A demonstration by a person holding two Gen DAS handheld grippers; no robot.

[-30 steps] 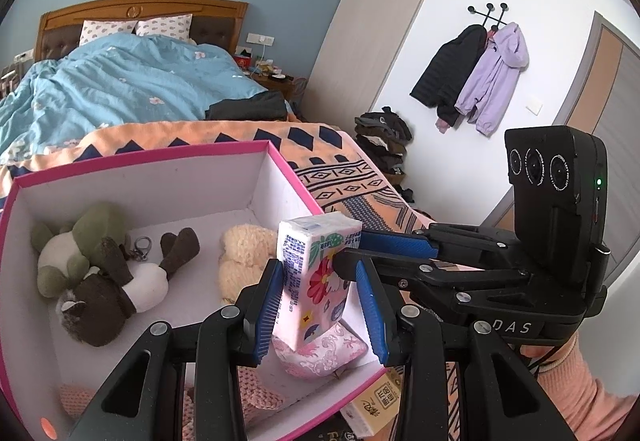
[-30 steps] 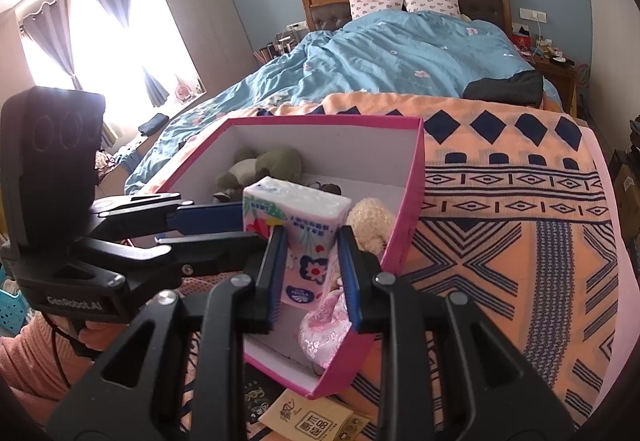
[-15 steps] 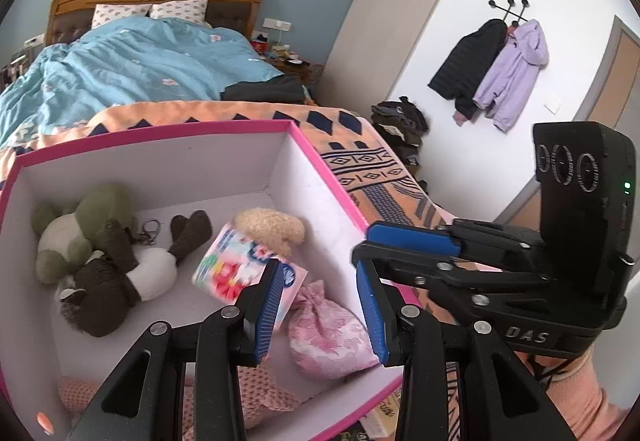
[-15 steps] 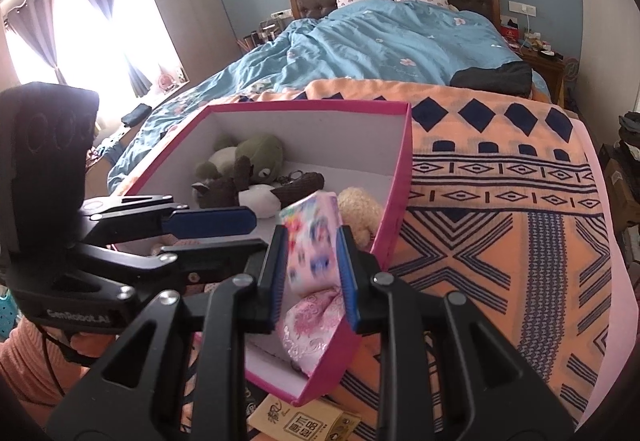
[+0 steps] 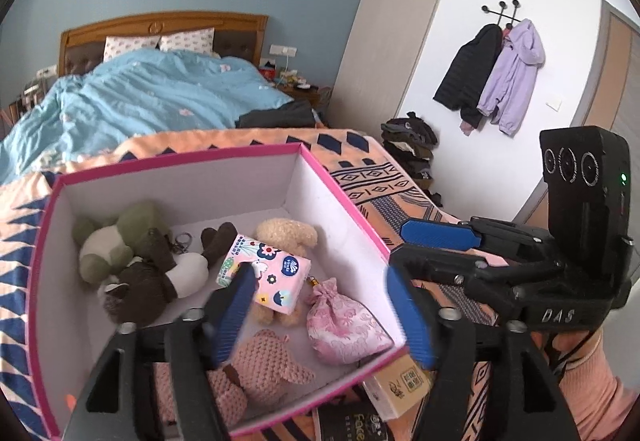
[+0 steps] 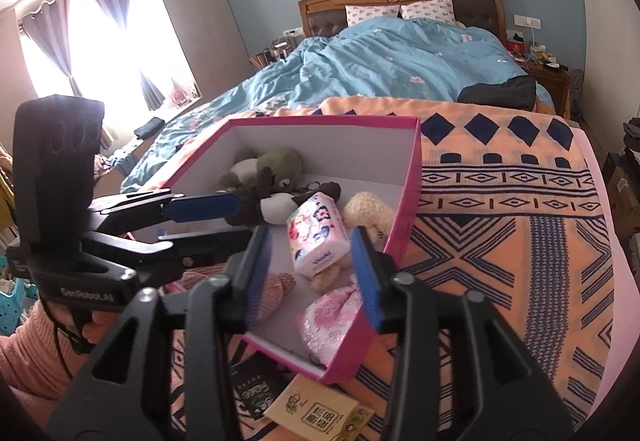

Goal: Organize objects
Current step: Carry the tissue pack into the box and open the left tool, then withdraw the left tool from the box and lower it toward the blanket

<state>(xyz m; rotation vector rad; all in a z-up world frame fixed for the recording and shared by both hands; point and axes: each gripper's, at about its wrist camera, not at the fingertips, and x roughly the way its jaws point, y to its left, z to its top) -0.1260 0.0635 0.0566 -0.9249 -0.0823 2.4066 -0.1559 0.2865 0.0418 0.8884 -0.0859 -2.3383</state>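
Beside box (image 6: 412,177), curtains (image 6: 38,37), right view only

black frames | blue ribbed jaws | silver screws | "DAS" marking | pink sleeves

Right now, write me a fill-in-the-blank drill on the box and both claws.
1. The tissue pack lies inside the ____ with the pink rim.
2. It leans on the tan ____, beside the pink pouch.
3. Both the left claw and the right claw are ____ and hold nothing.
4. The box sits on a patterned orange ____.

Missing words: box; plush; open; blanket
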